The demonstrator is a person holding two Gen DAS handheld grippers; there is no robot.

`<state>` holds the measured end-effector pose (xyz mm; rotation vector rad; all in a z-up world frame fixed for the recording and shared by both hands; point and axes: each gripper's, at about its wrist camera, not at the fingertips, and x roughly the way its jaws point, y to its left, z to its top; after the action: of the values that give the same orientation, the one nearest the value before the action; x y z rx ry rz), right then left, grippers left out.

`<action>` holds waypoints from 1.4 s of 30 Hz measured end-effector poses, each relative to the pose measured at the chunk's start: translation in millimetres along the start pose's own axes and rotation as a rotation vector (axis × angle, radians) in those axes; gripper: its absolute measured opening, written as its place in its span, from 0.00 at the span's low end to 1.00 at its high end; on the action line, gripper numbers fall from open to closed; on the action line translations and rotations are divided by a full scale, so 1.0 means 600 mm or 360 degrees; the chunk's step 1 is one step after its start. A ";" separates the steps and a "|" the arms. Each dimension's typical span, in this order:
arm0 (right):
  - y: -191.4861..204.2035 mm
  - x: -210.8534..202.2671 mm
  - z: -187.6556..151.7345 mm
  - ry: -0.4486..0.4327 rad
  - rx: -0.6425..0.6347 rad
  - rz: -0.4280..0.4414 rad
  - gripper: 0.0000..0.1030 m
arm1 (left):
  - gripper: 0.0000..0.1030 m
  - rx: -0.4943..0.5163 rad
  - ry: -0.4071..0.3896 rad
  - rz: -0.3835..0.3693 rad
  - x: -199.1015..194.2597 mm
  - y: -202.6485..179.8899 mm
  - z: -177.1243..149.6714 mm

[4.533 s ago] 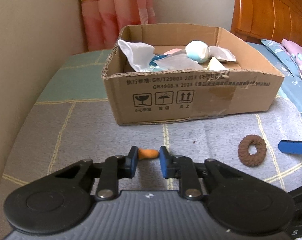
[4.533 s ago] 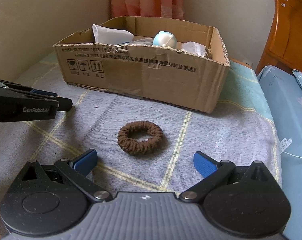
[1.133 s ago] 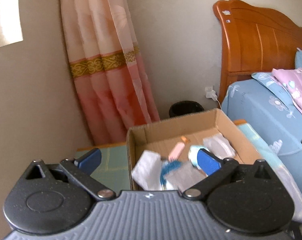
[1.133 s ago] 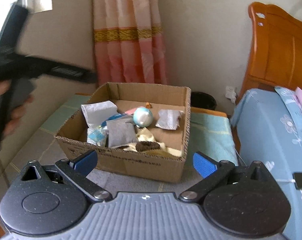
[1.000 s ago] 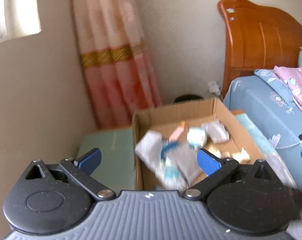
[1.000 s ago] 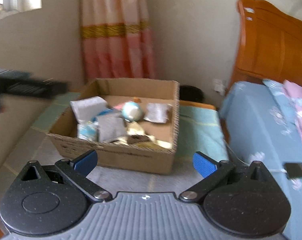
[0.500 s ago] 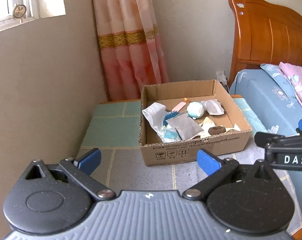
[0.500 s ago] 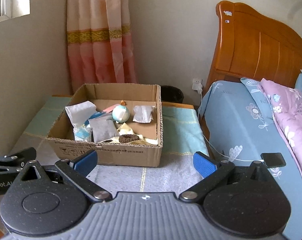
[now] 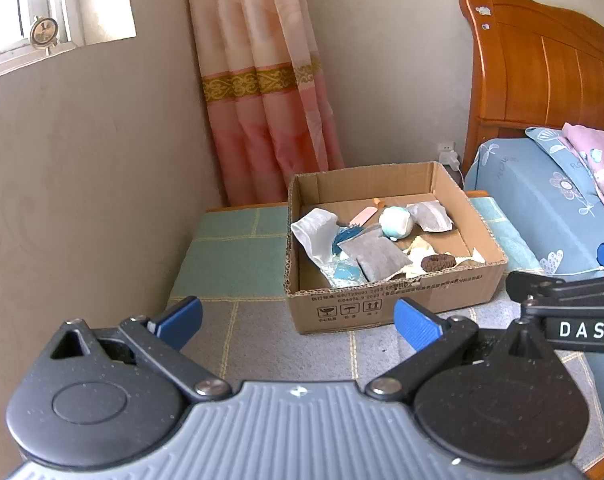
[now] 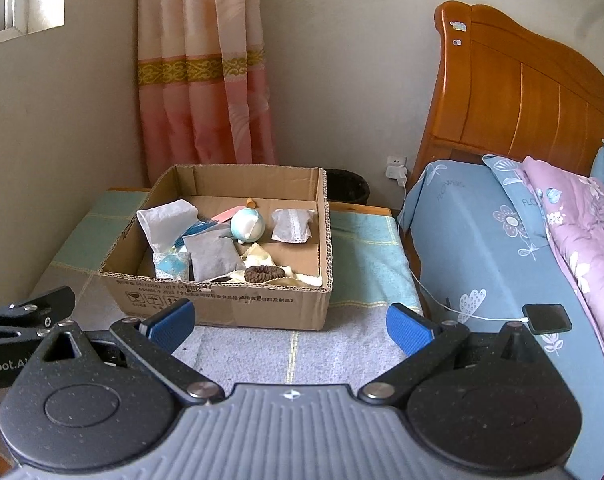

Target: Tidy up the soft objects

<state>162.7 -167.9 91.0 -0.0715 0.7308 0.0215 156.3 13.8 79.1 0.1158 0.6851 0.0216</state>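
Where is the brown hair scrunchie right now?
In both wrist views, the brown scrunchie lies inside the cardboard box, by its front wall, right of the grey pouch.

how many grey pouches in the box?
2. One grey pouch lies near the front of the box, left of the hair tie; another pouch sits by the right wall. Others may be buried.

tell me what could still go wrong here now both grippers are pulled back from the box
1. The brown scrunchie lies right against the front wall of the cardboard box, on loose pale cloth; a nudge to the box could shift it.
2. The box is packed loosely: the round blue-white toy could roll if the box is moved.
3. The open left gripper and right gripper are close together, so they could knock each other on the next reach.
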 end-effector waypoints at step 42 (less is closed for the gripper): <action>0.004 -0.003 -0.001 0.0007 -0.0011 0.0006 1.00 | 0.99 -0.0004 -0.0004 0.0003 -0.005 0.001 -0.001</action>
<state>161.0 -165.5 91.7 -0.0770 0.7353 0.0278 154.0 14.1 80.7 0.1140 0.6823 0.0239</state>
